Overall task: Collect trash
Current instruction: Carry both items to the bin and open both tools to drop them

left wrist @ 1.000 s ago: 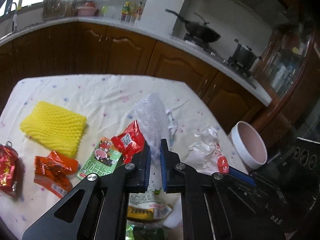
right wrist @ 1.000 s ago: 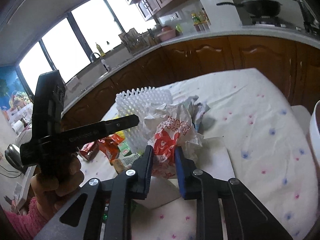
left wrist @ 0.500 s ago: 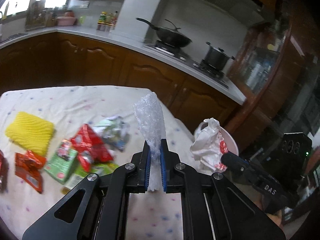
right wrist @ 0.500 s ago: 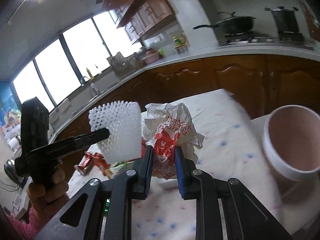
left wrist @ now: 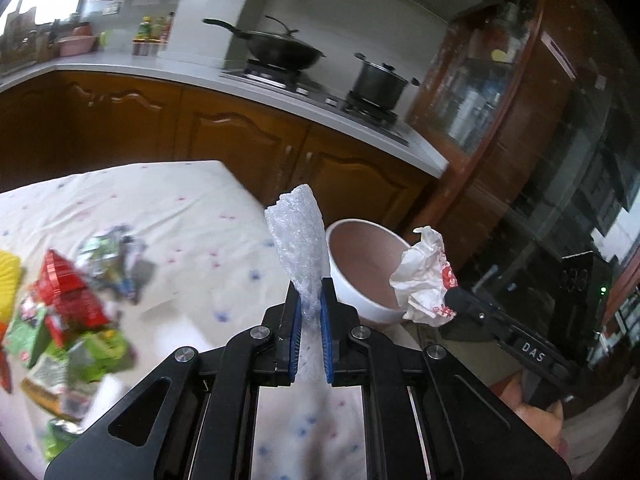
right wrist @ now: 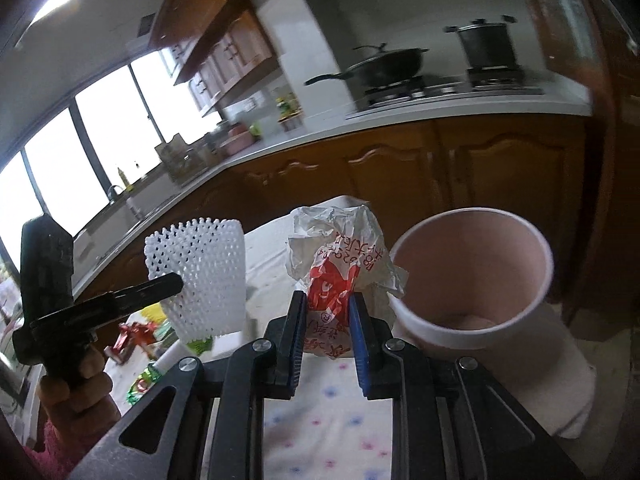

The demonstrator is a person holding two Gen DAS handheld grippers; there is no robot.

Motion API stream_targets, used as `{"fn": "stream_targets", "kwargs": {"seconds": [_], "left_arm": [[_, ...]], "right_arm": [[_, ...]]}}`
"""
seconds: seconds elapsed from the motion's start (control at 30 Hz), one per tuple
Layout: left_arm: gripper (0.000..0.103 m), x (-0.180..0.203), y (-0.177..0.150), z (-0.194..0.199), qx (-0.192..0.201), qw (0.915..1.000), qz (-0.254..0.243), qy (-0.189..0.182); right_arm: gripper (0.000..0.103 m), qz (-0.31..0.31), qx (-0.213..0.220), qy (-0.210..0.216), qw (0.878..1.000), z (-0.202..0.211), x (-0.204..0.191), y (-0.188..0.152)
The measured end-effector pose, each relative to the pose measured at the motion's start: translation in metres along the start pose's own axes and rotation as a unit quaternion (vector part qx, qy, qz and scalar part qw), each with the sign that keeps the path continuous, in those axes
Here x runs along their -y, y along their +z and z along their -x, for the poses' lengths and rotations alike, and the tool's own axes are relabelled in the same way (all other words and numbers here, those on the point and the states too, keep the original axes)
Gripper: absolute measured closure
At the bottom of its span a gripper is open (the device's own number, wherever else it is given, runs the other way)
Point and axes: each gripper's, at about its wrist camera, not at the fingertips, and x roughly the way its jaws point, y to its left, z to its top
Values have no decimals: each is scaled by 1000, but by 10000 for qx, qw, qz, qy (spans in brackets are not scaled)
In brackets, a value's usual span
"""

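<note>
Aloft above a kitchen table, the left gripper point(left wrist: 309, 312) is clenched on a white foam net sleeve point(left wrist: 299, 244), which stands up from between its blue pads. Just beyond and to the right of that claw sits a white trash bin point(left wrist: 360, 300) with a pink inside, beside the table's edge. The right gripper point(right wrist: 329, 314) pinches a crumpled white plastic bag with red print point(right wrist: 340, 264), holding it just left of the bin's rim and near its mouth. Left of and below the left claw, blurred snack wrappers point(left wrist: 68, 312) in red and green lie scattered on the dotted tablecloth point(left wrist: 168, 216). Behind the claws, a wok point(left wrist: 280, 50) and a pot point(left wrist: 378, 80) sit on the stove.
</note>
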Motion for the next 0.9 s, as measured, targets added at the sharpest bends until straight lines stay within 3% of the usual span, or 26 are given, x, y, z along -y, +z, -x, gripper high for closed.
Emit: {"fn": "stream_targets", "kwargs": {"seconds": [0.5, 0.63, 0.9], "left_arm": [[95, 64, 35, -92, -305, 9980, -253, -496], [95, 71, 41, -131, -557, 9968, -142, -564], [92, 77, 26, -181, -1058, 9937, -183, -328]], "right_arm": [[81, -301, 129, -650, 9974, -3, 78, 17], [81, -341, 78, -783, 9963, -12, 94, 23], [77, -463, -166, -964, 9941, -34, 118, 24]]}}
